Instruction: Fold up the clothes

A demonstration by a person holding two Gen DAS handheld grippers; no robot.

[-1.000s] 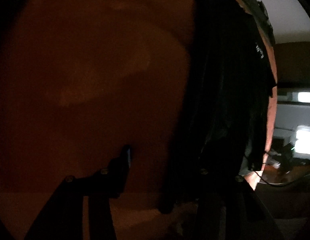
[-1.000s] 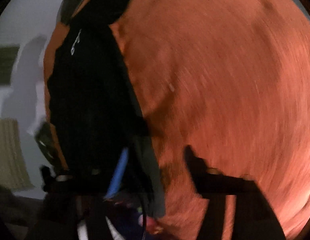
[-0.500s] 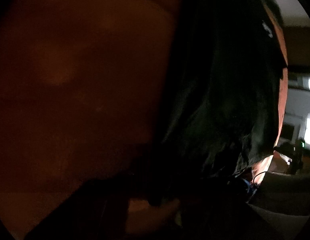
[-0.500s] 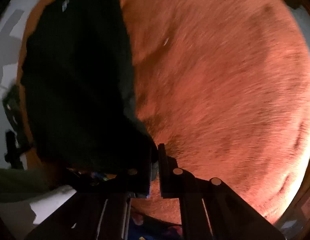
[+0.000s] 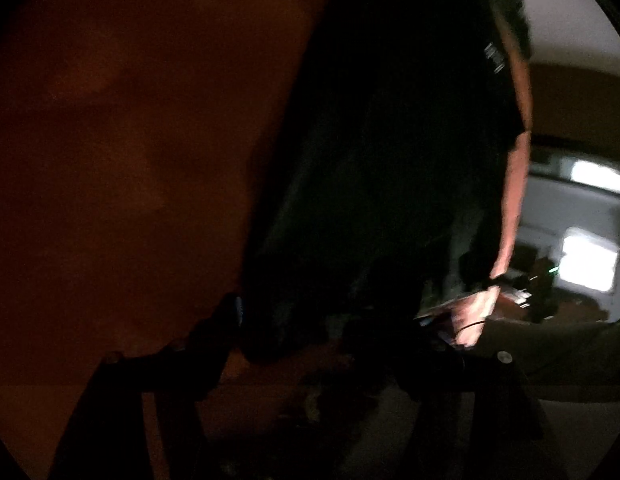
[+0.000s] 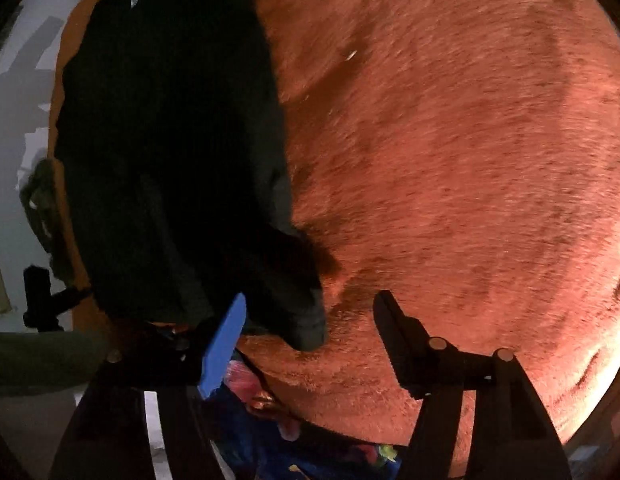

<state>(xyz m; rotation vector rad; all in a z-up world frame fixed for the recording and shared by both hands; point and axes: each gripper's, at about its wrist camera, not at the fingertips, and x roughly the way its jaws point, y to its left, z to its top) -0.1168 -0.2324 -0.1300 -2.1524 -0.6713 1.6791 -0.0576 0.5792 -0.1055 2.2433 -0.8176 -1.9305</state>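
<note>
A black garment (image 6: 170,152) with a small white print lies on an orange fuzzy blanket (image 6: 450,180). Its near corner (image 6: 306,320) rests on the blanket between the fingers of my right gripper (image 6: 310,312), which is open and not holding it. In the dark left wrist view the same black garment (image 5: 390,160) fills the middle and right. My left gripper (image 5: 326,320) is open, its jaws wide apart, with the garment's near edge lying between them. Its right finger is hard to make out in the dark.
The blanket's left edge (image 6: 66,80) drops off to a white floor. A patterned blue cloth (image 6: 310,448) lies below the blanket's near edge. A lit room with furniture (image 5: 570,260) shows past the blanket on the right of the left wrist view.
Both grippers closed on the black garment's near edge half a second ago and have now opened, letting it go. The garment's corner now lies on the blanket.
</note>
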